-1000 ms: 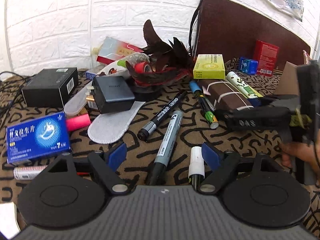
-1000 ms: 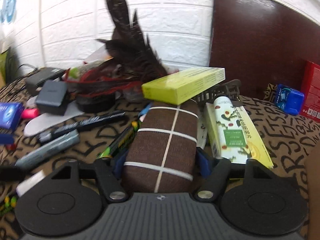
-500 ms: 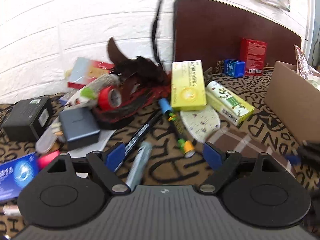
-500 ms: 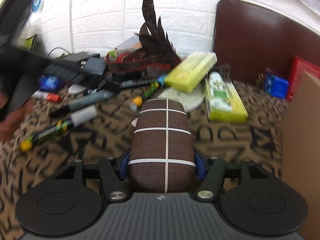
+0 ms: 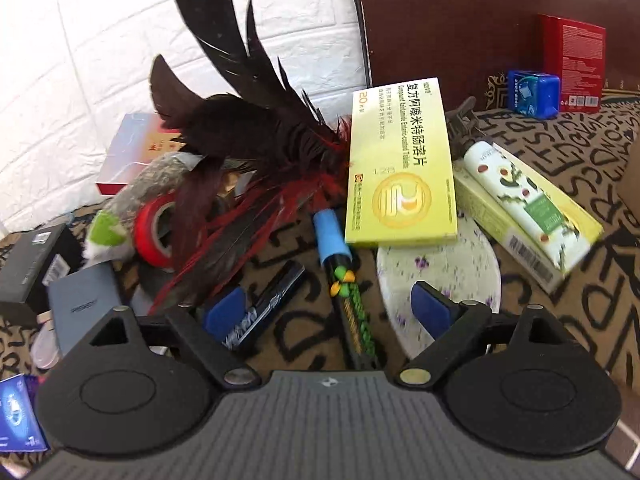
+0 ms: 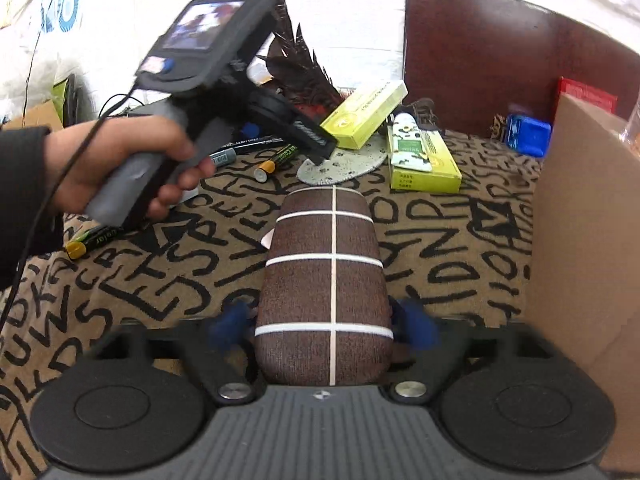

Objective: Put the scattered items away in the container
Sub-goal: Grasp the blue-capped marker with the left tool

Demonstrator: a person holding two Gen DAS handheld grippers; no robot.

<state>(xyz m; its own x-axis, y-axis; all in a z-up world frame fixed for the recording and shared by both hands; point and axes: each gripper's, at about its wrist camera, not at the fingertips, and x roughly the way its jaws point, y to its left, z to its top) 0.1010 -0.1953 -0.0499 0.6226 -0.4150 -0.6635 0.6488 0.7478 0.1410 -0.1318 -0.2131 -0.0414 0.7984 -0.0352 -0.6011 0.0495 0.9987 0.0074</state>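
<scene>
My right gripper is shut on a brown case with white grid lines and holds it above the patterned cloth, just left of the cardboard box. My left gripper is open and empty, low over a green patterned pen with a blue cap and a black marker. Ahead of it lie a yellow medicine box, a white tube on a yellow box, a speckled insole and dark feathers. The left gripper also shows in the right wrist view, held by a hand.
A red tape roll, grey charger, black box and blue medicine box lie at the left. A blue box and red box stand by the brown board. Batteries lie on the cloth.
My left gripper has moved forward and right, toward the yellow box and pens. My right gripper has carried the brown case back and right, beside the cardboard box.
</scene>
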